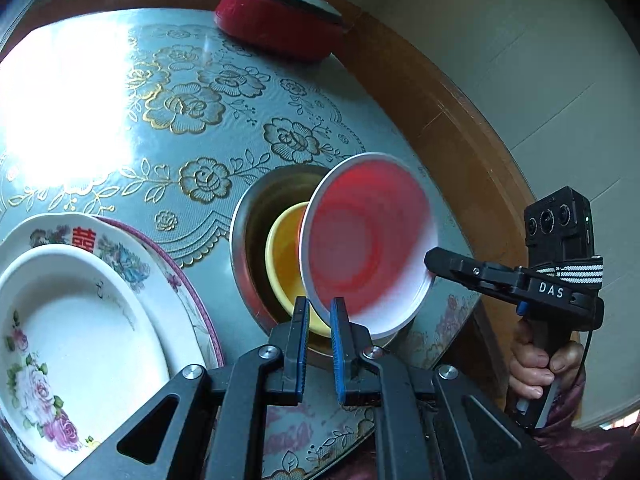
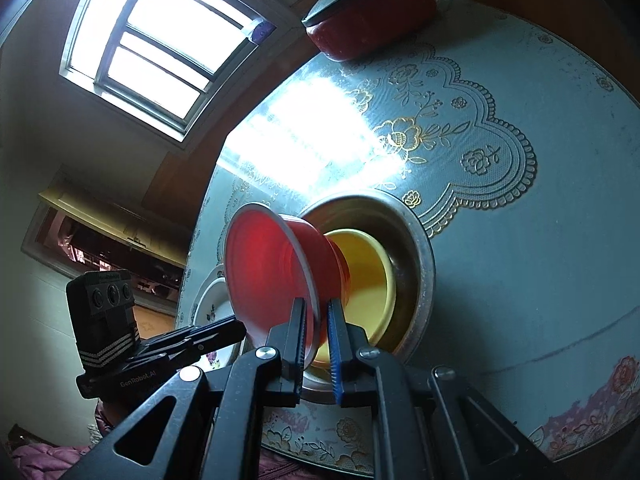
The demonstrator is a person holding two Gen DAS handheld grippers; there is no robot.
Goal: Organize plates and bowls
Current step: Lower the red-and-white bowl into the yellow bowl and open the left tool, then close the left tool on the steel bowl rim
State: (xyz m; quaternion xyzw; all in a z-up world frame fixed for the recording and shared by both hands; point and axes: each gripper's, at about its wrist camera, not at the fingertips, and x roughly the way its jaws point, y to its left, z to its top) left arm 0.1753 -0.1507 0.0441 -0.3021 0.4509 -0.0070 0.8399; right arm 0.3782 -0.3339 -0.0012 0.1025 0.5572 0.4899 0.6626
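A red bowl with a white rim (image 1: pixel 368 240) is tilted on its side above a yellow bowl (image 1: pixel 286 256) that sits inside a steel bowl (image 1: pixel 248 216). My left gripper (image 1: pixel 320 316) is shut on the red bowl's near rim. My right gripper (image 1: pixel 430 266) is shut on its right rim. In the right wrist view my right gripper (image 2: pixel 318 316) clamps the red bowl's (image 2: pixel 260 268) white rim over the yellow bowl (image 2: pixel 368 276) and steel bowl (image 2: pixel 420 248). The left gripper (image 2: pixel 236 330) reaches in from the left.
A stack of floral plates (image 1: pixel 80 312) lies at the left on the round table (image 1: pixel 192 112) with a lace-pattern cover; it also shows in the right wrist view (image 2: pixel 212 304). A red lidded cooker (image 1: pixel 280 20) stands at the far edge. The brown table rim (image 1: pixel 472 128) runs at the right.
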